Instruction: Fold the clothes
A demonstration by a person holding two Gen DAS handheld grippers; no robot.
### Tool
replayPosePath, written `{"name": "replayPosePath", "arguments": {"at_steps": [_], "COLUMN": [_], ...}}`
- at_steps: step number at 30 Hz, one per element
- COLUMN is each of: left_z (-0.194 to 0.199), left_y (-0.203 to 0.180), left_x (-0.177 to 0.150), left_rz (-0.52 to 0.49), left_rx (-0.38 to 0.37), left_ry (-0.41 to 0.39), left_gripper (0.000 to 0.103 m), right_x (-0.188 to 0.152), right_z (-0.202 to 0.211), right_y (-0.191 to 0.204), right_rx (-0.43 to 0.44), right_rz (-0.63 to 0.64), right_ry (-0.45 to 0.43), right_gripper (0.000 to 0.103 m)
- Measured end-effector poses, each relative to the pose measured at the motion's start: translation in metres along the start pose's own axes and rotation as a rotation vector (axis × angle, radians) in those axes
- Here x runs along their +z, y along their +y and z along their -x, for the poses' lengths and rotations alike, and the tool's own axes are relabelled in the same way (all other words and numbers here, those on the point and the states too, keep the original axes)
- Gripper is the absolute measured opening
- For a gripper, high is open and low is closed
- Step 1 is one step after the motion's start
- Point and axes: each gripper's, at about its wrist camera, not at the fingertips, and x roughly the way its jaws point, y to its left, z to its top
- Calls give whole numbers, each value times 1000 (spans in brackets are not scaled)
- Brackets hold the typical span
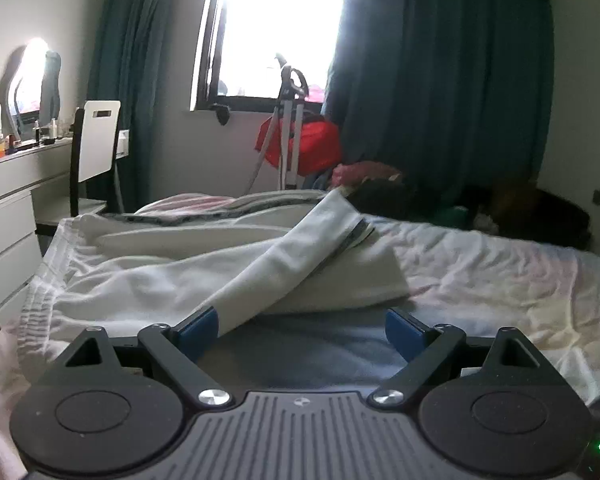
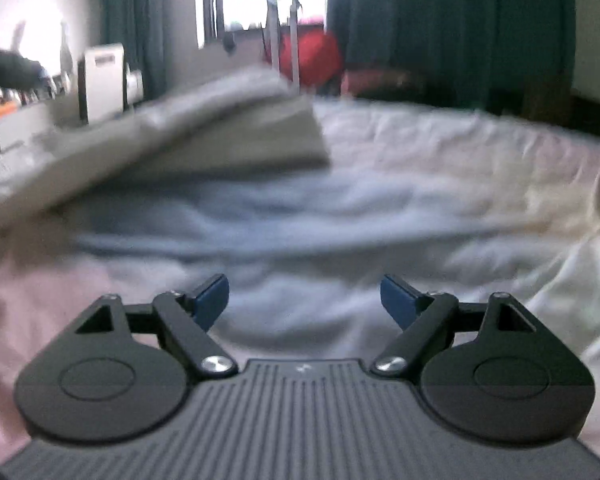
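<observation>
A white garment [image 1: 172, 276] lies rumpled on the bed sheet [image 1: 500, 280], with a long fold [image 1: 296, 248] laid slantwise over it. My left gripper [image 1: 300, 326] hovers low at its near edge, jaws wide open. The end of that fold rests against the left blue pad [image 1: 198, 330], and the right pad stands clear of it. In the blurred right wrist view the same garment [image 2: 220, 136] lies to the upper left. My right gripper [image 2: 303, 294] is open over the bare sheet [image 2: 420, 168], nothing between its fingers.
A white dresser [image 1: 8, 204] and a chair [image 1: 96, 144] stand left of the bed. Beyond the bed are a red bag [image 1: 316, 144], dark heaped clothes [image 1: 384, 196], the window and blue curtains [image 1: 440, 80]. A dark sleeve [image 2: 8, 68] shows at the upper left.
</observation>
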Motion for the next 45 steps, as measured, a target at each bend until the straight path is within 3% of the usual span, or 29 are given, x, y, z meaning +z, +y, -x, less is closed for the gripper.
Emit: {"name": "replayPosePath", "arguments": {"at_steps": [3, 16, 28, 45], "left_z": [-6, -7, 7, 20], "left_y": [6, 9, 8, 1], "left_x": [-7, -19, -19, -16], "left_rz": [10, 30, 20, 23], "left_rx": [2, -16, -19, -59], "left_ry": [14, 13, 5, 14], "left_gripper": [92, 92, 93, 93], "right_x": [-5, -10, -12, -10], "right_z": [-6, -4, -4, -6], "right_y": [3, -1, -26, -28], "right_rx": [-13, -18, 92, 99], "right_rz": [18, -14, -163, -174], "right_ry": [6, -1, 2, 4], "right_gripper": [92, 92, 92, 92]}}
